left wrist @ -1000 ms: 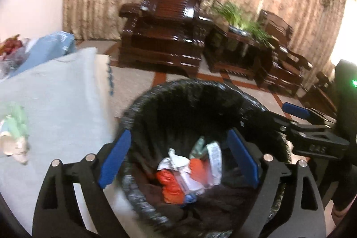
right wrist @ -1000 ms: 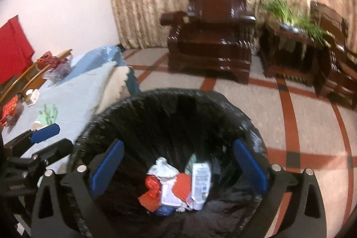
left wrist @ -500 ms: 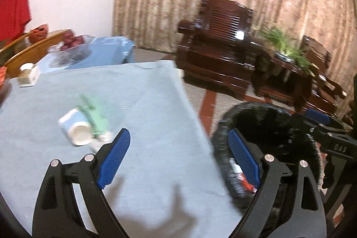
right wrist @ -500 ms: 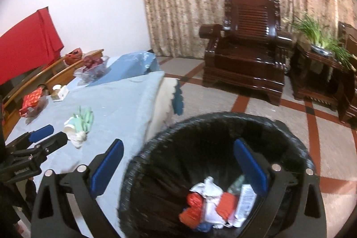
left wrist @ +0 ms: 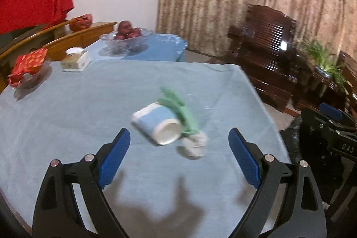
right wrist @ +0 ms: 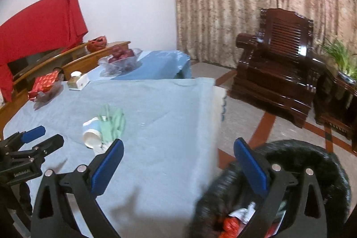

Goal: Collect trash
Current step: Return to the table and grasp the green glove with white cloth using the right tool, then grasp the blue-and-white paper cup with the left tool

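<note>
A tipped blue and white paper cup (left wrist: 158, 124) lies on the blue tablecloth (left wrist: 89, 108), with a green wrapper (left wrist: 178, 108) and a crumpled grey-white scrap (left wrist: 194, 144) beside it. My left gripper (left wrist: 178, 157) is open and empty, just short of the cup. The cup (right wrist: 92, 133) and green wrapper (right wrist: 112, 124) also show in the right wrist view. My right gripper (right wrist: 178, 164) is open and empty over the table's right edge. The black-lined trash bin (right wrist: 312, 162) stands on the floor below right, holding red and white wrappers (right wrist: 236, 218).
A tissue box (left wrist: 75, 60), a glass bowl of red fruit (left wrist: 126, 39) and a red packet in a dish (left wrist: 29, 68) stand at the table's far left. Dark wooden armchairs (right wrist: 276, 73) and a plant (right wrist: 339, 59) stand across the floor.
Both grippers have swung left from above the bin to over the table. The cup and wrappers now lie between my left fingers' line of sight.
</note>
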The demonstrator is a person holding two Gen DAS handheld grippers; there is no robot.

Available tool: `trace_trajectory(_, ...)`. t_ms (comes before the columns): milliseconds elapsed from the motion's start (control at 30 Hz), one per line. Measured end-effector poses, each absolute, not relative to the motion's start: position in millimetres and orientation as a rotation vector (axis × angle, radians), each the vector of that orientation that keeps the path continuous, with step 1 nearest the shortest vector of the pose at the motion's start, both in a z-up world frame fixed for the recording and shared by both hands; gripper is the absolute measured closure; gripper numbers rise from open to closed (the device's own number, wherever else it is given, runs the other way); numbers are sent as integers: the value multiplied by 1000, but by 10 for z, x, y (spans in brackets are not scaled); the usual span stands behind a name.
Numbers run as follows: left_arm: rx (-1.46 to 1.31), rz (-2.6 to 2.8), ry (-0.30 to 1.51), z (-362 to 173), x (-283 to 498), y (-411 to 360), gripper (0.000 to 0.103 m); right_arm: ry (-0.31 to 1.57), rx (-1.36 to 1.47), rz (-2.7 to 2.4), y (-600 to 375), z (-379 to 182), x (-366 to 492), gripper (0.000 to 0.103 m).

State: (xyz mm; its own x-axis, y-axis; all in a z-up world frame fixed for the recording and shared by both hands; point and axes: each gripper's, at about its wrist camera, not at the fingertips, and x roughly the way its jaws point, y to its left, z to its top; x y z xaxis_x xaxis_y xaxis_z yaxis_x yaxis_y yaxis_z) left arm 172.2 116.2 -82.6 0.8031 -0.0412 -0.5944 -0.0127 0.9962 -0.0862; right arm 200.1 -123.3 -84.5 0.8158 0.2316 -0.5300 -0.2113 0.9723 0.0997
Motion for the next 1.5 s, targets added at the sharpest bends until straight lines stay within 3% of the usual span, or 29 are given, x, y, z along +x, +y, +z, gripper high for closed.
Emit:
trace_trajectory(600,-144,94,696,-1217,1990,1877,16,723,-59,387,-122,-1421,2590,10)
trace_trajectory(1100,-179,97,702,-1308,2064,1983,16,843,-90,467,210,-1683,2894,51)
trace_trajectory(1167,-182,94,702,-1314,2074,1970,16,862,-79,498,248,-1703,2935,66)
trace_trajectory(1233,-181,87,701,-1313,2095,1947,16,892,-40,543,256,-1731,2973,73)
trace_trajectory(1500,-190,49,695,-1272,2180,1764,16,887,-13,521,47,-1646,2978,75)
